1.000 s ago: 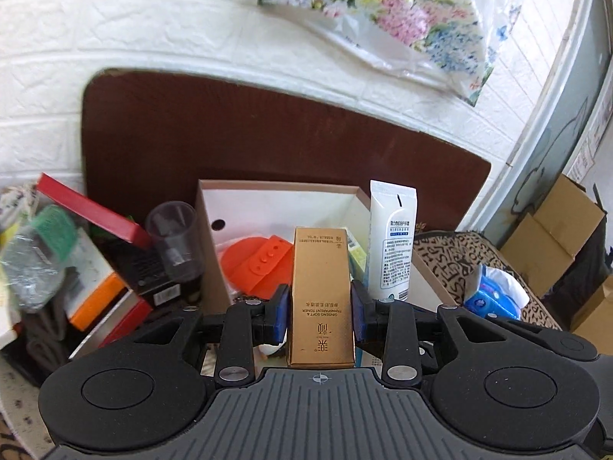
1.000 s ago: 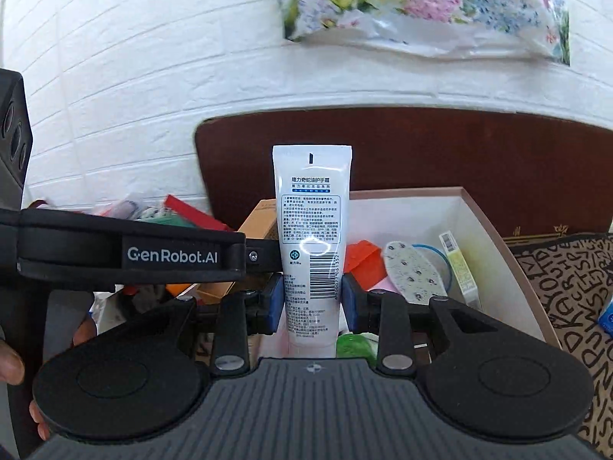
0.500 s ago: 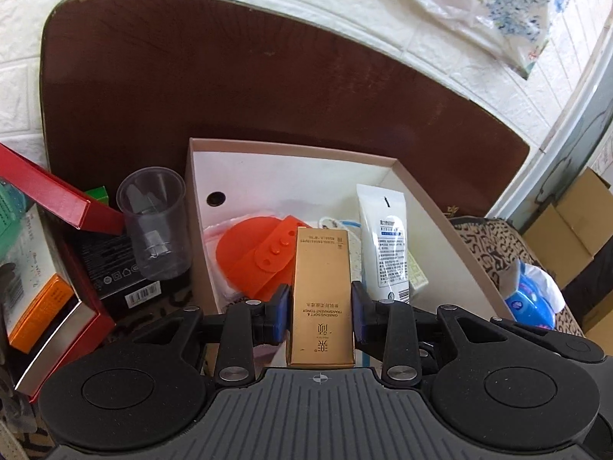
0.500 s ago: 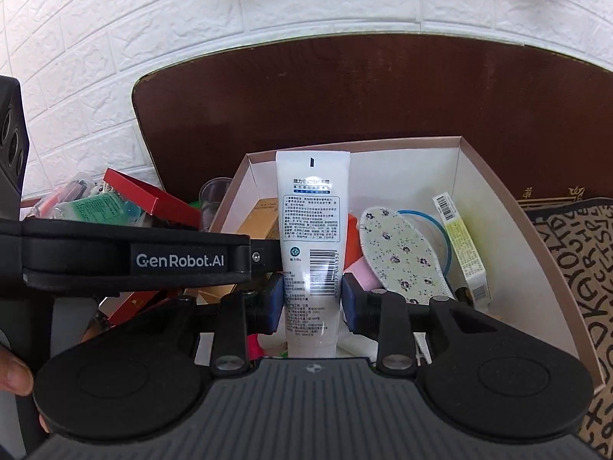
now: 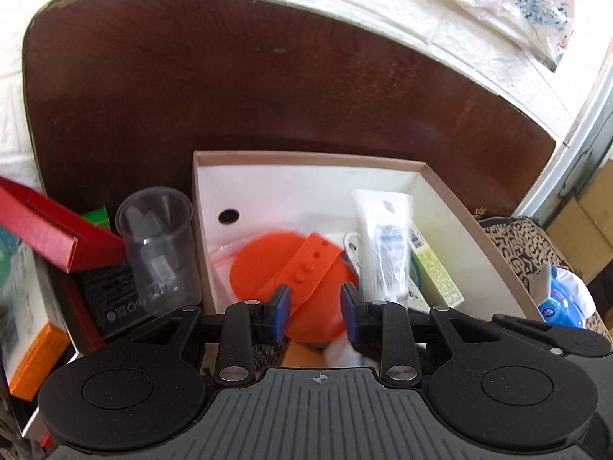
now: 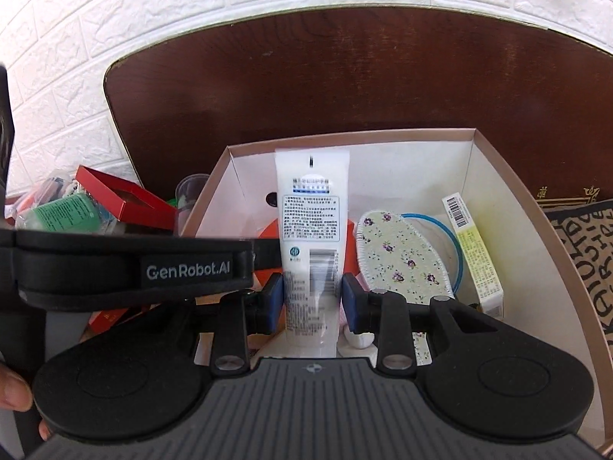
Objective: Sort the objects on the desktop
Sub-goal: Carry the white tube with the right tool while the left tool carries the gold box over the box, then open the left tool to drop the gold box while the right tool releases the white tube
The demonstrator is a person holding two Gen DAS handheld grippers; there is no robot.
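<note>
In the left wrist view, the orange-edged box at the lower left is cut off by the frame edge and blurred. Right of it a red lid leans over a dark box whose print is too small to read, then a clear cup stands just outside the carton. The left tongs hang spread at lower centre, pinching nothing; beyond their tips lies an orange disc, and below it something pale is blurred and half hidden by the tool body.

In the right wrist view, the other tool's black bar crosses the left half and hides the carton's near-left corner. The right tongs at lower centre pinch the tube, which stands upright over the carton, cap end hidden behind the tool. To the right lie a floral brush, a blue ring half covered by it, and a yellow-green pack against the right wall.
</note>
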